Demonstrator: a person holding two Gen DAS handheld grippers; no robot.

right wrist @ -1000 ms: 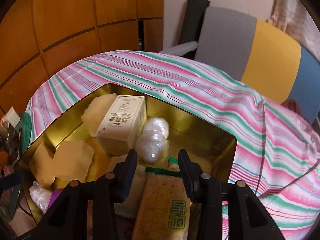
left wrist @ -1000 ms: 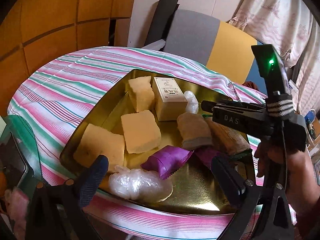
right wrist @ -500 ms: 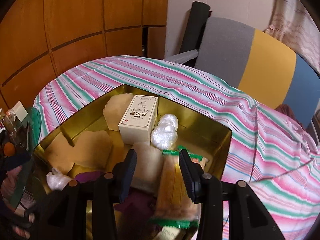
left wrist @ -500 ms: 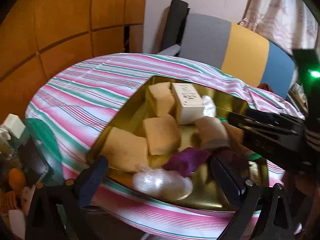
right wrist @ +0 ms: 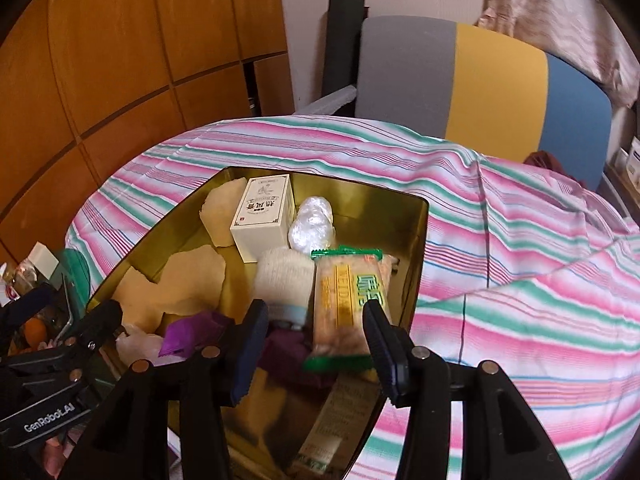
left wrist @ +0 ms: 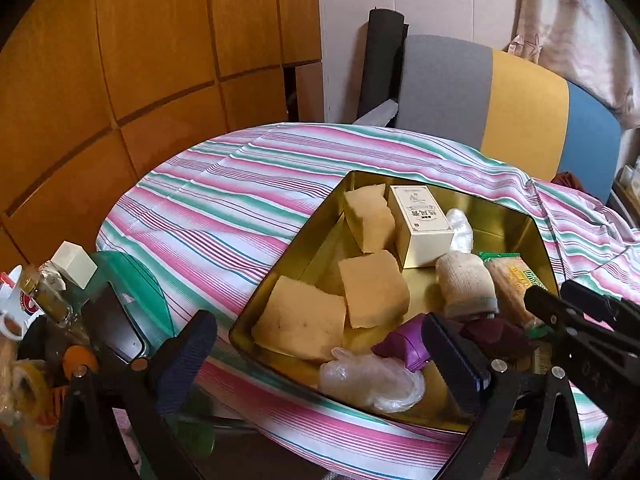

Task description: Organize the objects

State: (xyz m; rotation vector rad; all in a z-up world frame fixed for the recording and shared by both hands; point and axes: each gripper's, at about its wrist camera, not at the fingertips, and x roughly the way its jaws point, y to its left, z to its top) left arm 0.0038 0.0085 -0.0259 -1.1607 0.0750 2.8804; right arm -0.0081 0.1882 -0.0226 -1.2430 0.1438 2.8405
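striped pink-green tablecloth (left wrist: 224, 200) carries gold rectangular tin (right wrist: 416, 264) corralling loose items; left gripper (left wrist: 320, 348) and right gripper (right wrist: 316, 332) both spread wide, released, holding nothing, green-edged cracker packet (right wrist: 348, 300) resting inside.

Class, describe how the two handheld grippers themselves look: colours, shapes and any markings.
Both the left gripper and right gripper are black frames with silver rivets and dark blue ribbed pads. White "GenRobot.AI" lettering marks the left gripper's body in the right wrist view. No cables or sleeves are visible.
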